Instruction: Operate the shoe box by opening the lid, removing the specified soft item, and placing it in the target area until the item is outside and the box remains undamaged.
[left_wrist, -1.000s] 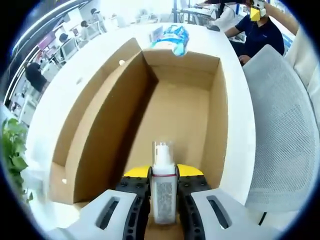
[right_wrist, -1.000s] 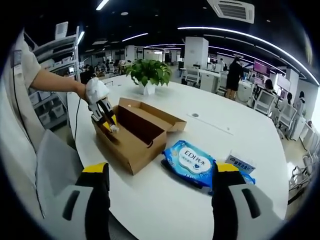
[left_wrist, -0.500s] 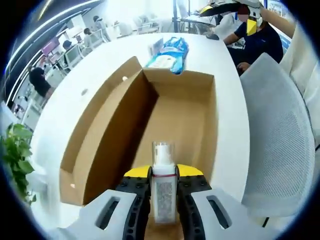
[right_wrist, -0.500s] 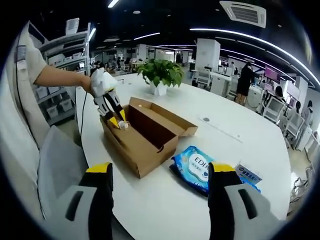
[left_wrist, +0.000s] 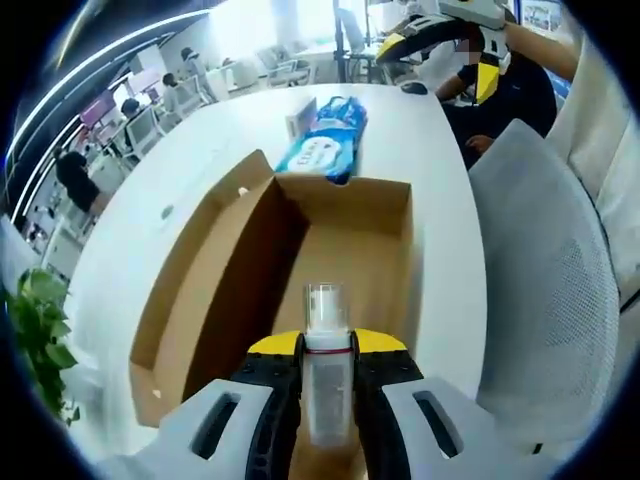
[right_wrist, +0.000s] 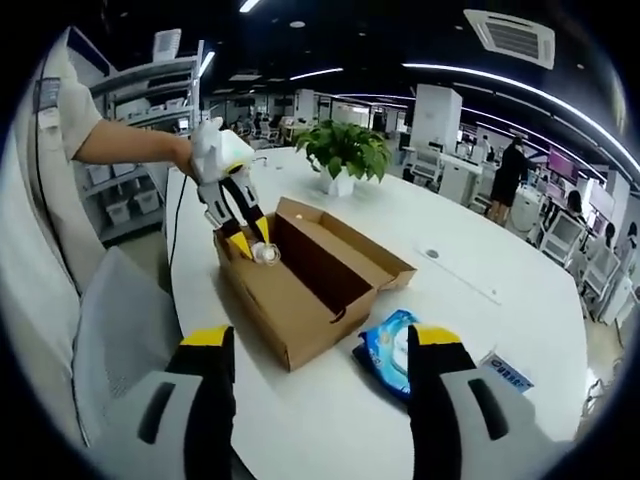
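Left gripper: the fingers are seen clamped on a small clear bottle with a white neck; in the right gripper view the same gripper is held over the near end of the box, with the bottle at its tips.

Bottle position: it is held above the box's end wall; compared with a second ago it has been lifted, since more of the box floor is seen below and ahead of it and the box appears smaller in the left gripper view.

Shoe box: open cardboard, lid folded back along one long side; in the right gripper view the box rests on the white table, as it did before.

Right gripper: the fingers are set wide apart with nothing between them, as in the earlier frames; it is held well clear of the box.

Blue wipes packet: it lies on the table just past the far end of the box; in the right gripper view the packet is now partly hidden behind a finger, the camera having shifted.

Potted plant: it stands on the table beyond the box.

Grey mesh chair: beside the table edge.
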